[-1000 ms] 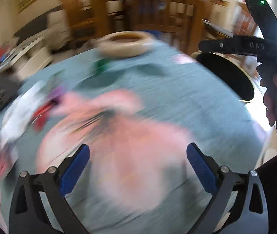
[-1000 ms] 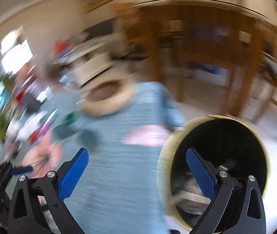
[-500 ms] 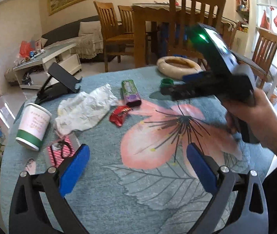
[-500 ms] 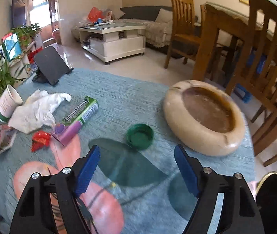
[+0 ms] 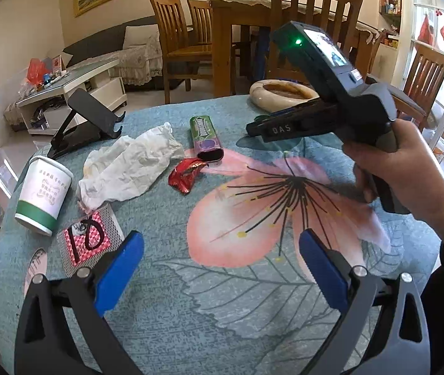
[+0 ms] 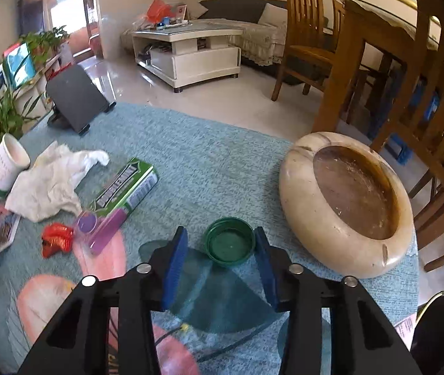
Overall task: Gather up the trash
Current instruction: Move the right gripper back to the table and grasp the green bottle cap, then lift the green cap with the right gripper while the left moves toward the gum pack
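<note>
Round desk (image 5: 253,312) under a teal floral cloth, wooden dining chairs and a pale coffee table beyond. Right gripper (image 6: 219,265) low over the cloth, jaws partly spread, one on either side of a green cap (image 6: 229,245); contact unclear. Stone ashtray (image 6: 347,200) just right of it. Left gripper (image 5: 222,278) near, jaws spread wide, empty. On the left: crumpled tissue (image 5: 131,165), red wrapper (image 5: 186,173), green-purple packet (image 5: 204,136), paper cup (image 5: 43,193), patterned card (image 5: 86,237)

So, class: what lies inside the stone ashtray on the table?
The ashtray holds only brownish residue and pale specks; no trash visible. Its near inner wall is hidden by the rim.
</note>
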